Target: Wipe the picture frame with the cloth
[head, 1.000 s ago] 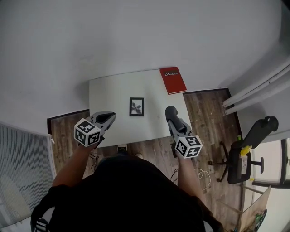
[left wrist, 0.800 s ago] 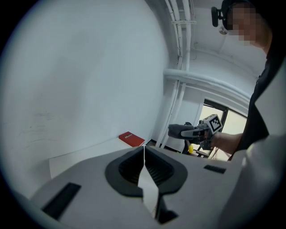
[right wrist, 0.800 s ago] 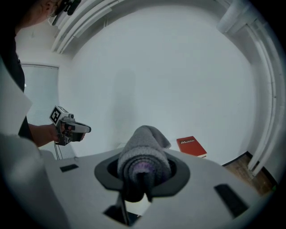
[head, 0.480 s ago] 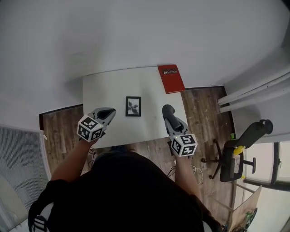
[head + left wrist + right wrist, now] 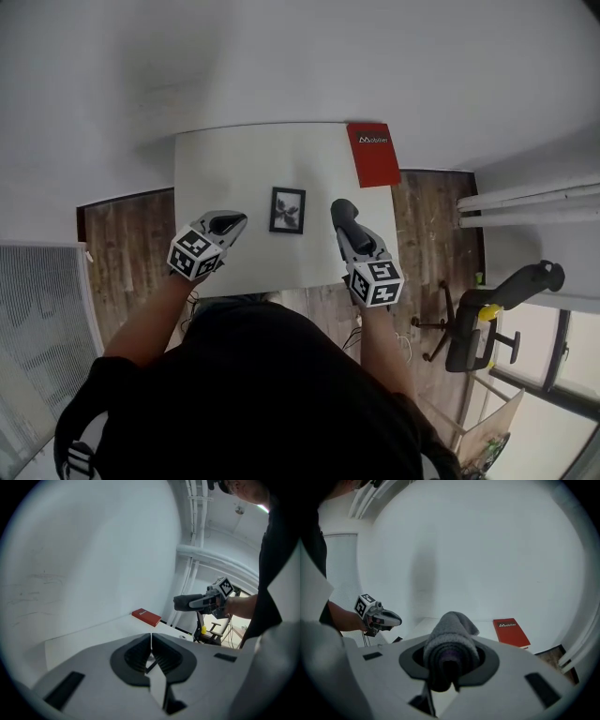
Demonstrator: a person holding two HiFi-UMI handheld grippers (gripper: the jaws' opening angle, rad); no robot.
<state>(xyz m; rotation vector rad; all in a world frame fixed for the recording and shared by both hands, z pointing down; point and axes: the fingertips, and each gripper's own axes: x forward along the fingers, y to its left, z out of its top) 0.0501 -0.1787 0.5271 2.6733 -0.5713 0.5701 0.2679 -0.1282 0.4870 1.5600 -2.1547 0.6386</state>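
Observation:
A small black picture frame (image 5: 287, 210) lies flat in the middle of the white table (image 5: 225, 169). My right gripper (image 5: 339, 212) hovers just right of the frame, shut on a rolled grey cloth (image 5: 451, 641) that fills its jaws and hides the frame in the right gripper view. My left gripper (image 5: 234, 221) hangs over the table's near left part, left of the frame, its jaws shut with nothing between them; the left gripper view shows them pressed together (image 5: 151, 641). The right gripper with the cloth also shows across from it (image 5: 185, 603).
A red book (image 5: 373, 154) lies at the table's far right corner. A white wall runs behind the table. An office chair (image 5: 487, 319) stands on the wooden floor to the right, and white pipes (image 5: 525, 202) run along the right wall.
Both grippers have come down and forward toward the table, closing in on either side of the frame. The right one has rolled a little. Both jaws stay as they were.

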